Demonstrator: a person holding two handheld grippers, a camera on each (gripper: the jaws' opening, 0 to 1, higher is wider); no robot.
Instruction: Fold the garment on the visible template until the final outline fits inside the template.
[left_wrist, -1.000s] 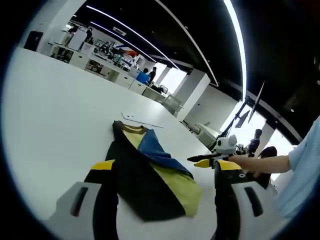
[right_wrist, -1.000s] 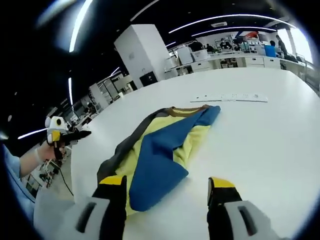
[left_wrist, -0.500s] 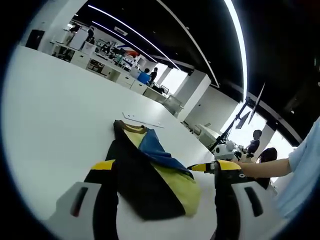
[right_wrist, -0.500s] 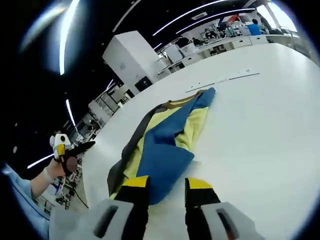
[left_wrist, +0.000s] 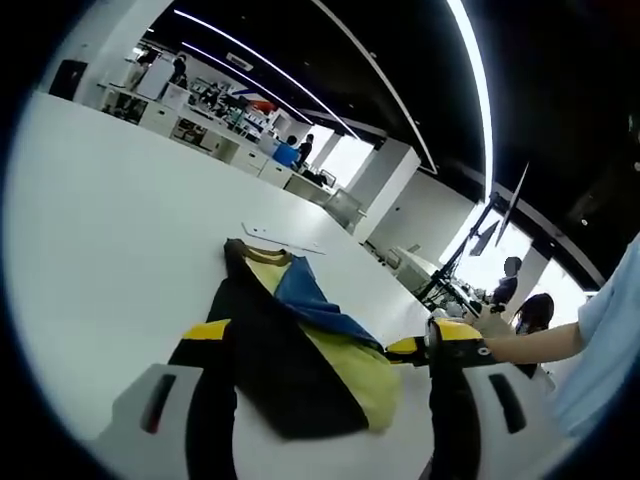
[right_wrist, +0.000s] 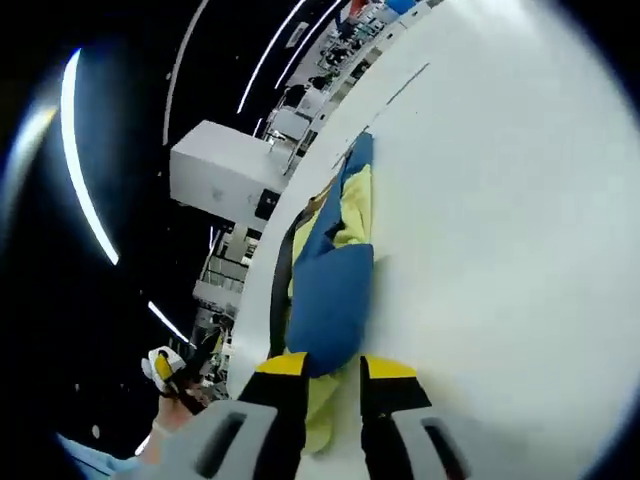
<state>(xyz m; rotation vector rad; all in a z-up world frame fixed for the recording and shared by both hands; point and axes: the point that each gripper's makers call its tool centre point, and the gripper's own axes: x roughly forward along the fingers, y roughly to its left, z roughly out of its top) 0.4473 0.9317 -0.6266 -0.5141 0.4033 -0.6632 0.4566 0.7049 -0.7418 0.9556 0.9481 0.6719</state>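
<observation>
A garment (left_wrist: 300, 350) in black, yellow and blue lies crumpled lengthwise on the white table (left_wrist: 110, 230), its brown collar at the far end. My left gripper (left_wrist: 330, 335) hovers open and wide over its near end. A hand brings my right gripper (left_wrist: 408, 347) in at the garment's right edge. In the right gripper view the garment (right_wrist: 335, 270) runs away from me. My right gripper (right_wrist: 335, 365) has its jaws close together with a gap left, and the blue hem sits in that gap. The left gripper (right_wrist: 165, 370) is at the lower left, in a hand.
A thin white strip (left_wrist: 285, 240) lies flat on the table beyond the collar, also a faint line (right_wrist: 405, 85) in the right gripper view. A light blue sleeve (left_wrist: 610, 320) is at the right. Desks, people and a tripod stand far behind. A white pillar (right_wrist: 215, 170) stands off the table.
The right gripper's jaws narrowed from wide open, and it tilted and dropped to the garment's near blue hem. In the left gripper view it came in lower at the garment's edge. The left gripper barely moved.
</observation>
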